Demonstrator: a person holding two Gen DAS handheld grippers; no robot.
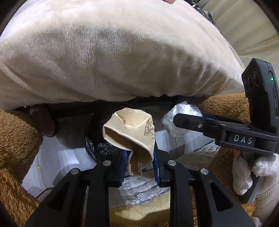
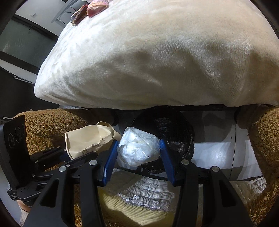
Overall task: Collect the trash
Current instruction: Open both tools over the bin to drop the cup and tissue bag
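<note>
My left gripper (image 1: 139, 157) is shut on a crushed beige paper cup (image 1: 129, 132) and holds it in the air above the floor gap; the cup also shows in the right wrist view (image 2: 87, 139). My right gripper (image 2: 137, 150) is shut on a crumpled white plastic wad (image 2: 137, 148), also visible in the left wrist view (image 1: 177, 117). A bin lined with a black bag (image 2: 172, 132) stands on the floor just beyond the wad; in the left wrist view the black bag (image 1: 97, 145) is partly hidden behind the cup.
A large cream pillow (image 1: 113, 52) fills the upper half of both views. Brown fuzzy blanket (image 1: 15, 139) lies at both sides. A quilted mattress edge (image 2: 139, 192) is below the grippers. Small red packets (image 2: 92, 7) lie on the pillow's far end.
</note>
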